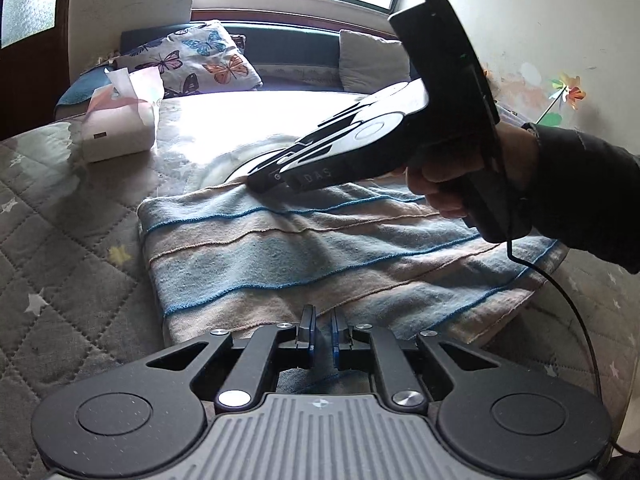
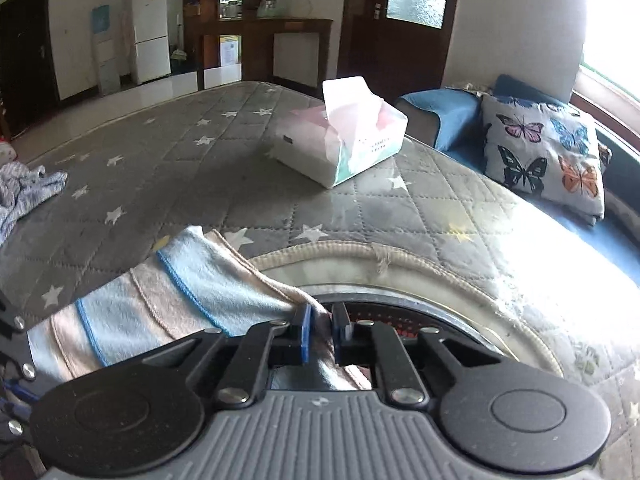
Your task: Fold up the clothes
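Striped towel [image 2: 168, 300] between right tool [image 2: 320, 334] fingers

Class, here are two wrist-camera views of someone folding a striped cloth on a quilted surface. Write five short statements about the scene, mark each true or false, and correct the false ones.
1. The right gripper is shut on the striped cloth. True.
2. The tissue pack lies on top of the striped cloth. False: it sits apart from it, on the grey star-patterned quilt.
3. The butterfly cushion rests on the blue seat beside the quilt. True.
4. The striped cloth is red and black. False: its bands are light blue and beige.
5. The left gripper is wide open, far above the cloth. False: its jaws stand close together at the cloth's near edge.
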